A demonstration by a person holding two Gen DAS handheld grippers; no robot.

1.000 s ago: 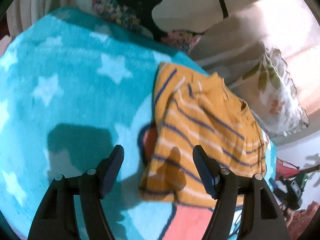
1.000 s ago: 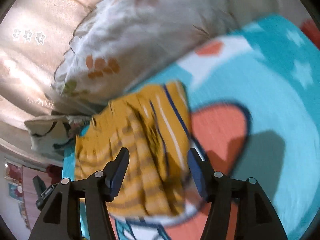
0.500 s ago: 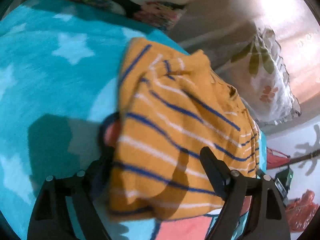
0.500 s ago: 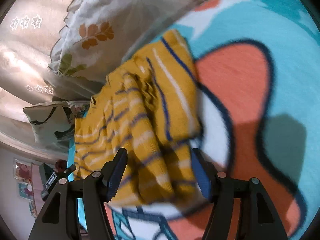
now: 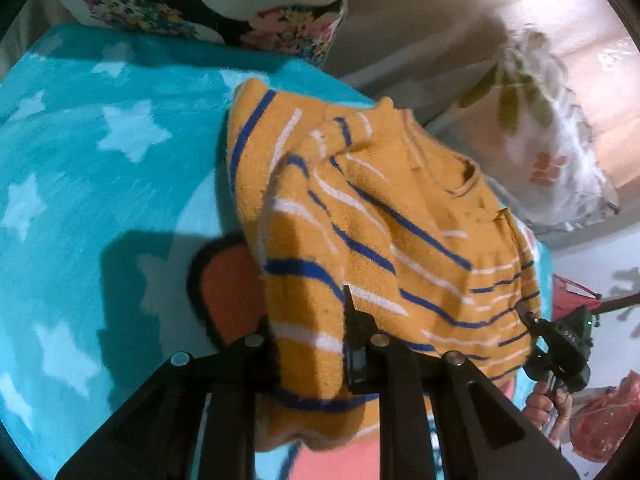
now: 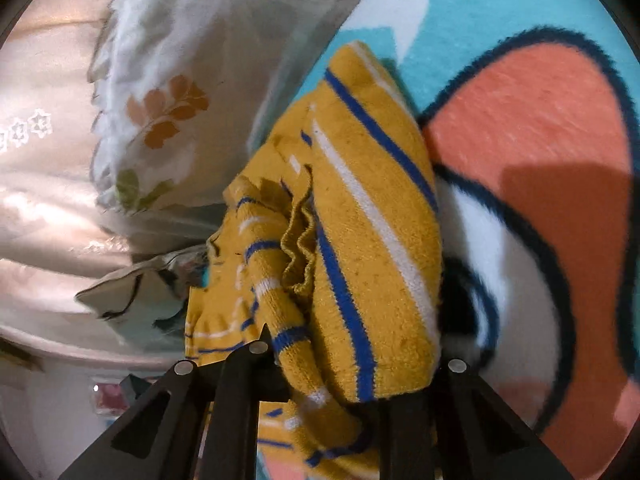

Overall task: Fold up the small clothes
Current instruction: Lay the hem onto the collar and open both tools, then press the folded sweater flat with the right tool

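sweater: fuzzy mustard knit, blue and white stripes, bunched | blanket: teal fleece, white stars | left gripper: clamped on sweater | right gripper: clamped on sweater | writing: none legible

A home bedroom is showing here: a star-patterned turquoise blanket is covering a bed, with floral pillows lying alongside.

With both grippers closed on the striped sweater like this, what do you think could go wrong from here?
1. The left gripper and right gripper each pinch a thick, bunched wad of the yellow striped sweater, so layers may slip and the fold come out uneven.
2. The sweater lies close to the leaf-print pillow; lifting toward it might snag or drag.
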